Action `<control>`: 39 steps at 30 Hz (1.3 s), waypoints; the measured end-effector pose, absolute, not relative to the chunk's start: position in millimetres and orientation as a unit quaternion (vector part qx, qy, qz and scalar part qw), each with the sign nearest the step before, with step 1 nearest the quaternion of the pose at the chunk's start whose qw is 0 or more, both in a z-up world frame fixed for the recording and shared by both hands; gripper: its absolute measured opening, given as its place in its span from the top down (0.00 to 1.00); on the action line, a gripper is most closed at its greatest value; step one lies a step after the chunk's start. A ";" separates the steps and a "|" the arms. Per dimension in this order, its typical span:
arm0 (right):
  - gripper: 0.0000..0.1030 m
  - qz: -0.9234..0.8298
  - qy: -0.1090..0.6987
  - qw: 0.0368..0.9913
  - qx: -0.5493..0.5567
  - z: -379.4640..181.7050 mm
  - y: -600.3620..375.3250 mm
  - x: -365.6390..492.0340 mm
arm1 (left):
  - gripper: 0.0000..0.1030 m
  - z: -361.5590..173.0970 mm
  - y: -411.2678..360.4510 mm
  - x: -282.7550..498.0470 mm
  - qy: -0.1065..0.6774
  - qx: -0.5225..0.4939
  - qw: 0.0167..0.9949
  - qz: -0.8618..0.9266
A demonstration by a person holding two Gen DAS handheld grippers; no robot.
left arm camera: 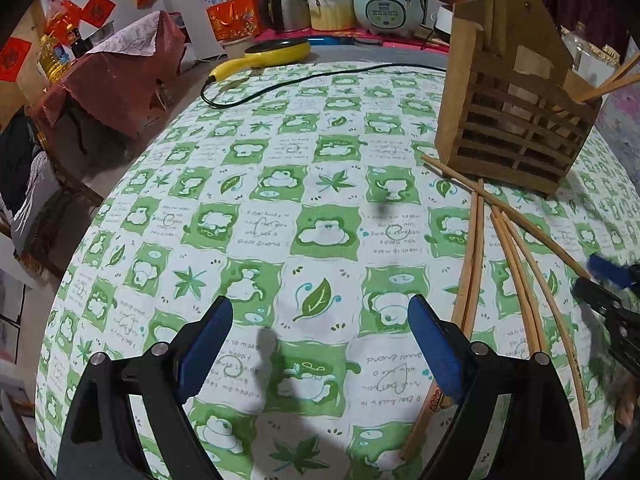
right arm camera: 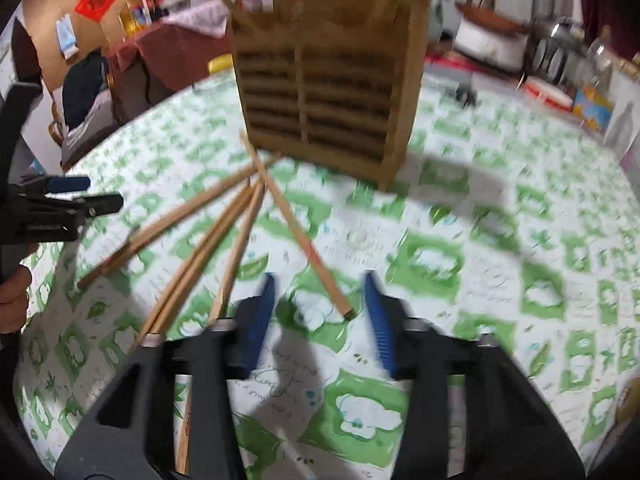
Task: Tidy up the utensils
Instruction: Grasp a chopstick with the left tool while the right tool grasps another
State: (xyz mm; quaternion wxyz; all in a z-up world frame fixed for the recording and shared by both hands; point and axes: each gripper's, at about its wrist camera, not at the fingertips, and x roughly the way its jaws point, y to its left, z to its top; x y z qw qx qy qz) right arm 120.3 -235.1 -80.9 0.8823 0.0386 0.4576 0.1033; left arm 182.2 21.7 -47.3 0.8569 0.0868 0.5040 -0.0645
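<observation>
Wooden slatted holder (left arm camera: 516, 120) upright at two o'clock on the green-and-white tablecloth (left arm camera: 280, 200), top cut off by the frame in the left wrist view and smeared by blur in the right wrist view. Poking out of it at a slant, standing chopsticks (left arm camera: 612, 80), tips lost past the picture's edge; which compartment, impossible to tell behind the dark slats.

Fanned flat on the cloth from the holder's foot toward five o'clock, loose chopsticks (left arm camera: 516, 256), crossing near the holder; exact count unclear, with lower ends hidden under gripper fingers in both views.

Left gripper (left arm camera: 320, 308) at six o'clock, jaws spread wide over bare cloth, nothing between them.

Right gripper (right arm camera: 319, 276) blurred, jaws parted with a clear gap; butt end of one loose chopstick lying in that gap close to the right-hand pad, no visible pressing. In the left wrist view, seen only as a blurred tip at four o'clock.

Part of a hand (right arm camera: 14, 300) at nine o'clock in the right wrist view, mostly cut off.
</observation>
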 end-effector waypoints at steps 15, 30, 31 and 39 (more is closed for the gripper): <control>0.92 0.084 0.430 0.893 0.102 -66.9 -250.1 11.4 | 0.15 -44.1 25.2 154.4 0.496 0.099 0.857 -0.100; 0.72 0.063 0.423 0.893 0.141 -66.9 -264.9 5.7 | 0.15 -45.5 22.9 114.3 0.482 0.119 0.851 -0.169; 0.72 0.061 0.421 0.893 0.144 -66.4 -266.3 5.6 | 0.15 -45.9 19.7 111.4 0.479 0.128 0.851 -0.173; 0.72 0.054 0.417 0.894 0.153 -65.8 -272.1 6.5 | 0.74 -56.6 2.3 95.8 0.469 0.189 0.842 -0.188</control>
